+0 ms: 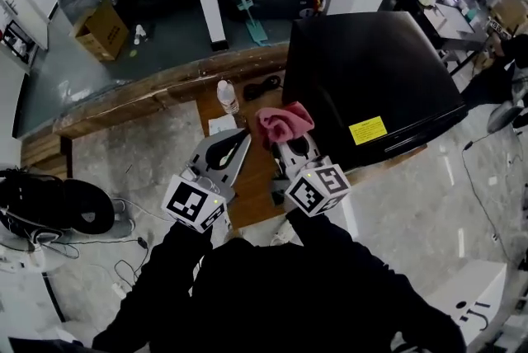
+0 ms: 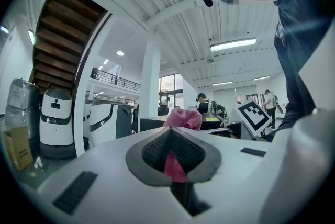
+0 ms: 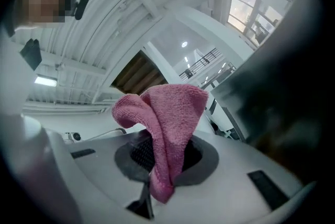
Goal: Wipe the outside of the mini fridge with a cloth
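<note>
— Pink terry cloth [image 1: 285,123]: where is it kept?
— Pinched in the right gripper [image 1: 289,137], whose jaws are clamped on a fold. It is held just beside the black mini fridge [image 1: 371,71], which is set on the wooden table [image 1: 165,91].
— Left gripper [image 1: 238,141]?
— Jaws drawn nearly together; a pink strip is seen in the slit.

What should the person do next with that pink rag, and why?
Probably shift the right tool rightward so the pink cloth pinched in it presses against the black mini fridge. The cloth stands up from the closed tool right beside the fridge's near side, seemingly not yet touching it, so contact comes before any wiping.
</note>
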Demonstrator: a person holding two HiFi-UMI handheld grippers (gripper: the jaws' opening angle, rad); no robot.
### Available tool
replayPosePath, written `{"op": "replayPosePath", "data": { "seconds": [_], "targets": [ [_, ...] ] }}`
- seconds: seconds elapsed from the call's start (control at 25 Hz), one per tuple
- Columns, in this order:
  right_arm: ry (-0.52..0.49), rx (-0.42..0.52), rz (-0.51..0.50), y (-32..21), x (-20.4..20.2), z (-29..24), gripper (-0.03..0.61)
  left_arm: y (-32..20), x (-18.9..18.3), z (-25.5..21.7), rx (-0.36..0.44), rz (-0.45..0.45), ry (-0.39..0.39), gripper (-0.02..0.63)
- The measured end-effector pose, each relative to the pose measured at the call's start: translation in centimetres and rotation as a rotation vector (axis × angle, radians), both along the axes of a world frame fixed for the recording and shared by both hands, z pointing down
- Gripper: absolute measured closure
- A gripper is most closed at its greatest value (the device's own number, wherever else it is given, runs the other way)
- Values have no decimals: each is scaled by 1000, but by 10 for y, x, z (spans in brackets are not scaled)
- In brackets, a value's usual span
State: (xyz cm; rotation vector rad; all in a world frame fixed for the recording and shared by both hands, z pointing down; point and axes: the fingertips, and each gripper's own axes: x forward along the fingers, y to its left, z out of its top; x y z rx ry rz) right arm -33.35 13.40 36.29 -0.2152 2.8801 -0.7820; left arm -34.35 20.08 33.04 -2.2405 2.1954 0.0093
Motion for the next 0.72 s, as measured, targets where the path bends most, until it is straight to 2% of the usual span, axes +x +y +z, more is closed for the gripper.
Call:
{"op": "replayPosePath", "data": {
  "seconds": [0.2, 0.36, 0.6, 0.72],
  "targets": [
    [-5, -72, 114, -42, -58, 2, 529, -34, -58, -2, 11, 76, -1, 607],
    [-30, -171, 203, -73, -92, 5, 529, -55, -91, 1, 22, 146, 9, 607],
    [-96, -285, 359, -123, -117, 6, 529, -82, -122, 3, 37, 230, 26, 607],
    [-146, -380, 423, -144, -120, 14, 529, -91, -129, 6, 34, 267, 39, 607]
  ]
}}
